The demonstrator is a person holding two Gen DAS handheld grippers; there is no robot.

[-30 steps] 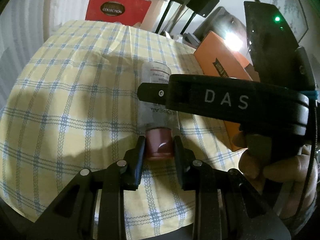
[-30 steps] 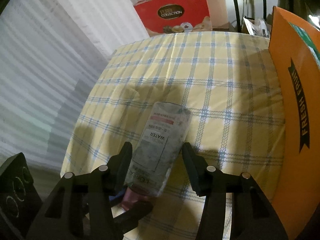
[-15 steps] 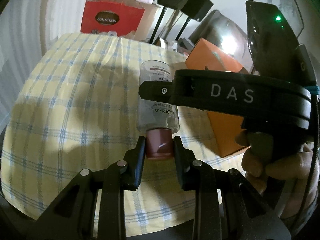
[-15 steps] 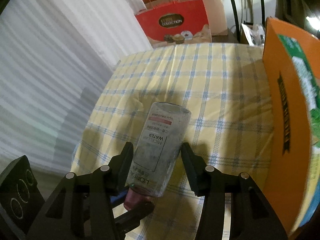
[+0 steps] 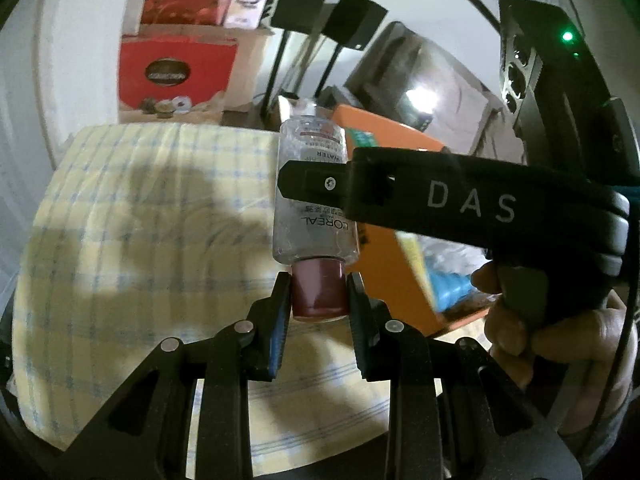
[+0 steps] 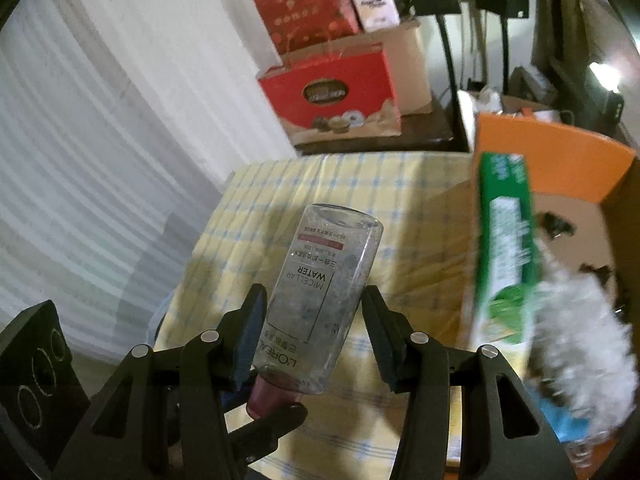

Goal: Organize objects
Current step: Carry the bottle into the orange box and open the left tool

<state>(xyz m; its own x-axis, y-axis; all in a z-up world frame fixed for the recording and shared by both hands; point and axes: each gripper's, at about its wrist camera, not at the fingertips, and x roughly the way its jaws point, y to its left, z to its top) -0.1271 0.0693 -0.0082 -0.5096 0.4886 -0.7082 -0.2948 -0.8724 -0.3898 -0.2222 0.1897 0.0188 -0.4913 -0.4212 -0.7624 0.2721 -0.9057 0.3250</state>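
A clear L'Oreal micellar water bottle (image 5: 314, 216) with a dark pink cap (image 5: 318, 294) is held up in the air above the yellow checked tablecloth (image 5: 140, 240). My left gripper (image 5: 318, 300) is shut on the cap. In the right wrist view the bottle (image 6: 320, 296) sits between the fingers of my right gripper (image 6: 314, 330), which closes on its body. The right gripper's finger crosses the bottle in the left wrist view (image 5: 316, 184). An open orange cardboard box (image 6: 560, 168) stands to the right of the bottle.
The orange box (image 5: 384, 248) holds a green-and-white package (image 6: 506, 248) and a white fluffy item (image 6: 580, 344). Red gift boxes (image 6: 332, 92) and black stands (image 5: 308, 40) stand behind the table. A white curtain (image 6: 100, 140) hangs at the left.
Both grippers have lifted the bottle off the tablecloth and carried it higher and toward the orange box, whose open inside now shows.
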